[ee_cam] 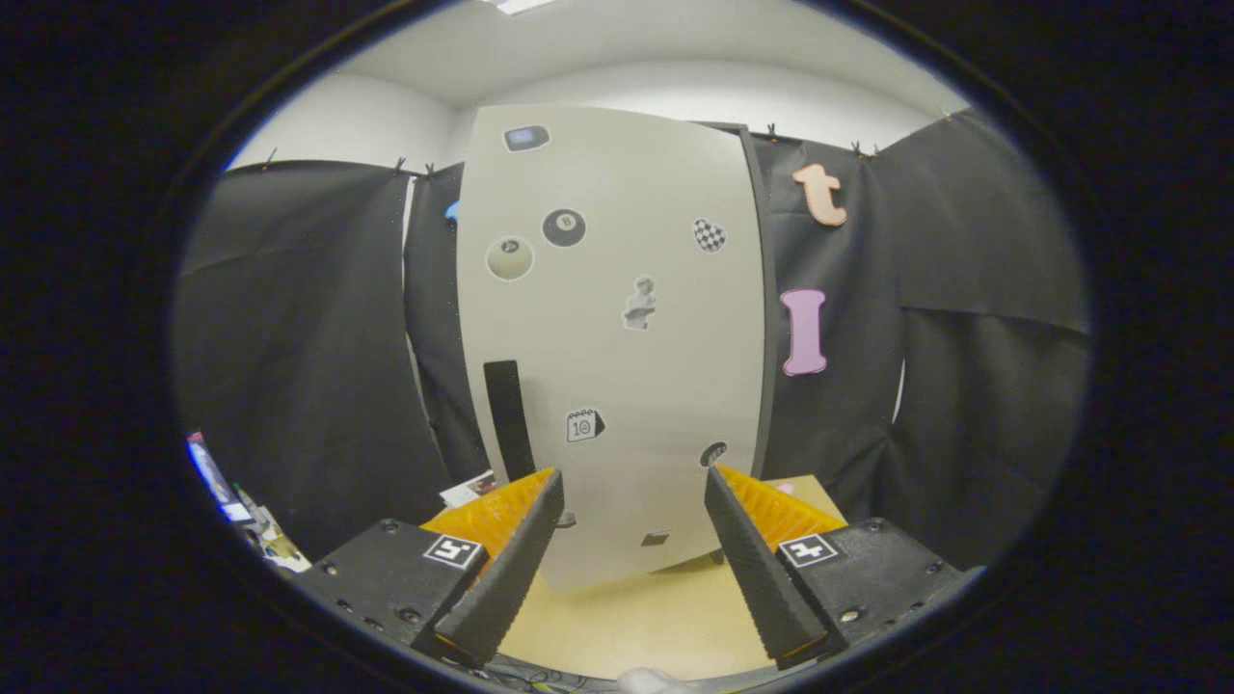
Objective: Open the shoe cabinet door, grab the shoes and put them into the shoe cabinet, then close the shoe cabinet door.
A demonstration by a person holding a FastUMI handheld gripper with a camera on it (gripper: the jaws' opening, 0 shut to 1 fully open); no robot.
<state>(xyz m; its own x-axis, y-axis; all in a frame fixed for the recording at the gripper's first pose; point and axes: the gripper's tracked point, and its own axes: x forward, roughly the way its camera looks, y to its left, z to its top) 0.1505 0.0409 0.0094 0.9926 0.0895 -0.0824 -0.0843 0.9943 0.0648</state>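
Cabinet door [607, 328] bottom corners hidden behind fingers [501, 569]; stickers [564, 227] too small to read.

The gripper view rides on the gripper [633, 482] and looks forward along its two fingers [506, 559], which rise spread apart from the lower part of the picture with nothing between them; it sits low, just above a light wooden tabletop [627, 617], and tilts slightly upward; straight ahead and near stands the shoe cabinet door [617, 366], pale and dotted with stickers, its dark handle [508, 419] just beyond the left finger; black cloth walls [308, 366] flank it, with white ceiling [617, 48] above.
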